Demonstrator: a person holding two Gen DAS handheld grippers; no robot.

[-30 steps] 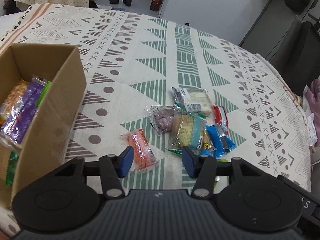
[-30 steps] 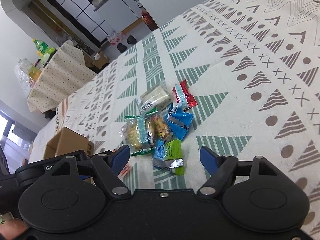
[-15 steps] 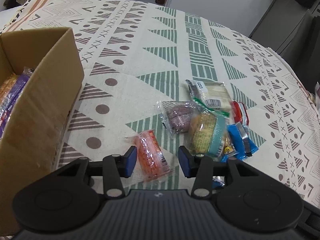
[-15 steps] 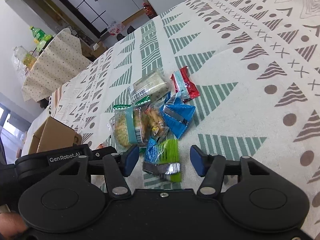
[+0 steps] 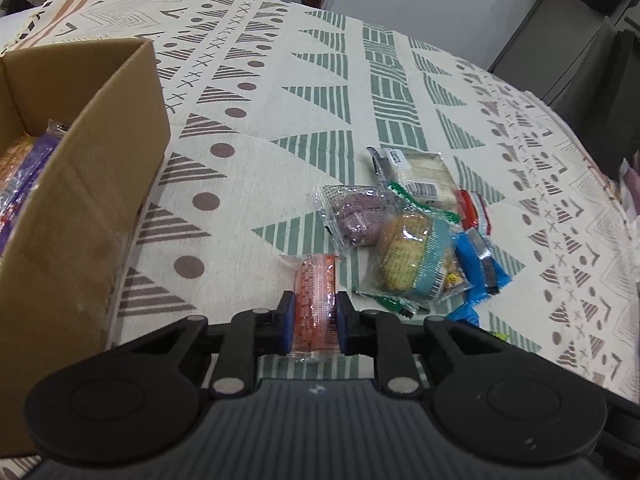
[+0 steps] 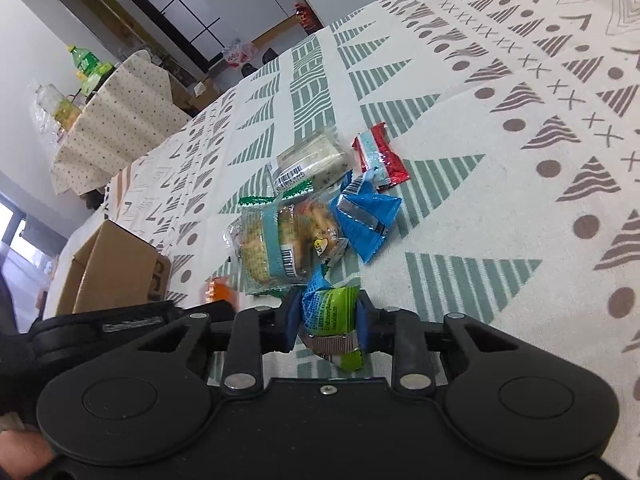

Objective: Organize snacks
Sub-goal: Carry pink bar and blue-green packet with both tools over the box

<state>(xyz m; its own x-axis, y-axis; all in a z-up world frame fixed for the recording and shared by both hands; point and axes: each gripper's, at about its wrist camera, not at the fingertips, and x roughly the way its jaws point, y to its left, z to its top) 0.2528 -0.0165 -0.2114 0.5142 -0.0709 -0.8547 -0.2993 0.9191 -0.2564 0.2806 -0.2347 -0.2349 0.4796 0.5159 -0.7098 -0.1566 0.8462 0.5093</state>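
The left gripper is closed on the orange snack packet: both blue pads press against the packet's long sides, and the packet runs lengthwise between them, its far end projecting beyond the fingertips and its near sealed end lying behind them toward the gripper body. The packet rests on the patterned tablecloth. The cardboard box stands at the left of this gripper, open at the top, with a purple wrapper visible inside. Beyond and to the right of the gripper lies the loose pile of snacks: a clear pack of purple cake, a clear pack of biscuits with a teal band, a white wrapped bar, a red packet and a blue packet. The right gripper is closed on the green-and-blue packet: its pads bear on the packet's two sides, the packet is bunched between them, and its crimped silver end hangs at the gripper-body side. This packet sits at the near edge of the pile, touching the biscuit pack. Whether it is lifted clear of the tablecloth cannot be determined.
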